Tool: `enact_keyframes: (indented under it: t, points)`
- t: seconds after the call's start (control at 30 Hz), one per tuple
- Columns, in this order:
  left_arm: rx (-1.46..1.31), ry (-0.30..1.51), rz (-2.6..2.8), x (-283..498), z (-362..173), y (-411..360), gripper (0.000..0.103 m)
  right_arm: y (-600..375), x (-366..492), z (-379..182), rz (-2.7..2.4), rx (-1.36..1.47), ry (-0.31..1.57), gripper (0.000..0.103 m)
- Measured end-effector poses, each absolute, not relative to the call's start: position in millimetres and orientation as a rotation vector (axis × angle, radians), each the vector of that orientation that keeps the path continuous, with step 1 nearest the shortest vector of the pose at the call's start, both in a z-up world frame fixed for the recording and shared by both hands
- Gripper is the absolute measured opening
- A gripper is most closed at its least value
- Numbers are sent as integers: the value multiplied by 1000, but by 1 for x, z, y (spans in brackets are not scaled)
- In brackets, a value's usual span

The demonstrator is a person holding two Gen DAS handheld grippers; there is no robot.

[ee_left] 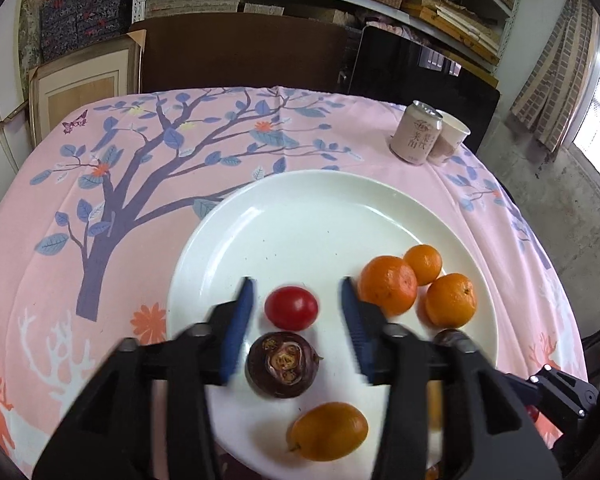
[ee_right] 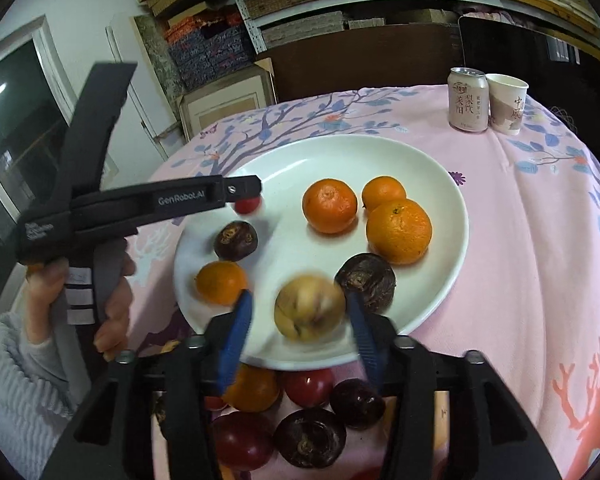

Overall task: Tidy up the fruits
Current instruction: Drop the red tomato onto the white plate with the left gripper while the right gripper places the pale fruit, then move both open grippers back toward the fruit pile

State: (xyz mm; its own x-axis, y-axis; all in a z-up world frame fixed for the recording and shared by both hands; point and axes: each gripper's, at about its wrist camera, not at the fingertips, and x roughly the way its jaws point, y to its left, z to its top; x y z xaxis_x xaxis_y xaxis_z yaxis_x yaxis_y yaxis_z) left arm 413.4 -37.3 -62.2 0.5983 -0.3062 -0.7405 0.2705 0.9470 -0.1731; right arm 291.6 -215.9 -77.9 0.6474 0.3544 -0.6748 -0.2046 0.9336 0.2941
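Over the white plate, left gripper parted, empty, straddling a red tomato; right gripper parted around a blurred yellow fruit, contact unclear.

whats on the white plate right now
On the white plate: three oranges, a kumquat, two dark water chestnuts, a red tomato and a yellowish fruit. The right gripper hides the near rim.
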Motion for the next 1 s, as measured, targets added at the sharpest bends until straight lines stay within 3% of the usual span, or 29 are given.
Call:
enact_keyframes:
  t: [0.2,0.33,0.53,0.67,1.0]
  points:
    - [-34,828,-334,398,-51,-32,65,-218,276,-61,323,201,709,67]
    - [-70,772,-292,366,-43,-16,91,-228,266,-56,246,197,635,77]
    - [-181,764,-238,300,-51,23,93,-250,246,-52,149,224,559,83]
    - [-208,793,-214,262,-73,36,95,-264,218,-56,105,261,528,93]
    - [-114,834,-245,215,-95,25,96,-292,166,-68,59,338,523,96]
